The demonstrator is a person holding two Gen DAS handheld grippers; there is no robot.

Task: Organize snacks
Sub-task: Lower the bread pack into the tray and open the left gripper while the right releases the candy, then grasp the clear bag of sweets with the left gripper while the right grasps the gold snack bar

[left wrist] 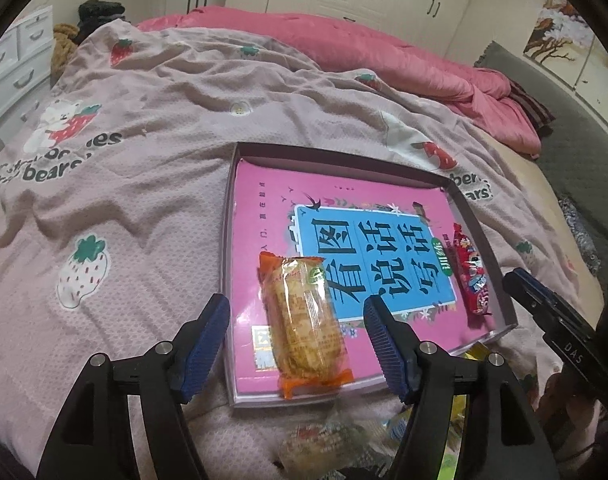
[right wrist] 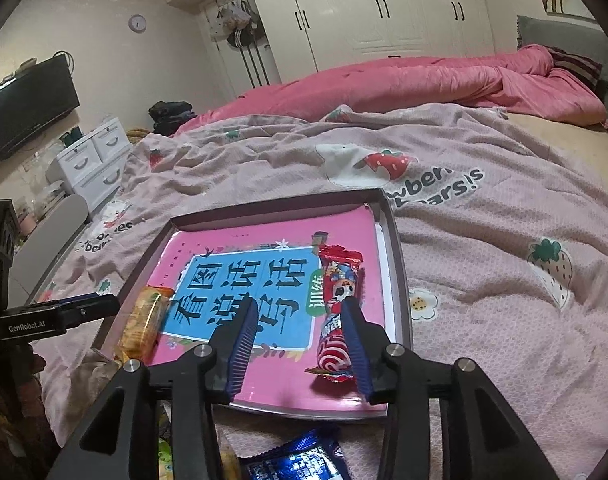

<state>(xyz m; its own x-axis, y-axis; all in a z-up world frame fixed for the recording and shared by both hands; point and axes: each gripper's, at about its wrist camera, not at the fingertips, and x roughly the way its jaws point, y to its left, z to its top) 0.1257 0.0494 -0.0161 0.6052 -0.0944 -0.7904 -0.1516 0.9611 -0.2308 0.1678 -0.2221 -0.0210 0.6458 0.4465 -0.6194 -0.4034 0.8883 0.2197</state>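
I have my left claw (left wrist: pixel 295 332) wide and my right claw (right wrist: pixel 299 332) narrowly parted, both empty, with a cracker pack (left wrist: pixel 301 322) and a red candy (right wrist: pixel 340 312) already in the tray (right wrist: pixel 400 272), and more snacks (right wrist: pixel 295 460) still waiting on the bed (right wrist: pixel 504 280).

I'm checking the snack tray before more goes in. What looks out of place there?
The pink book fills the shallow box, so the orange cracker pack and red candy pack lie on its cover, the cracker pack overhanging its near edge.
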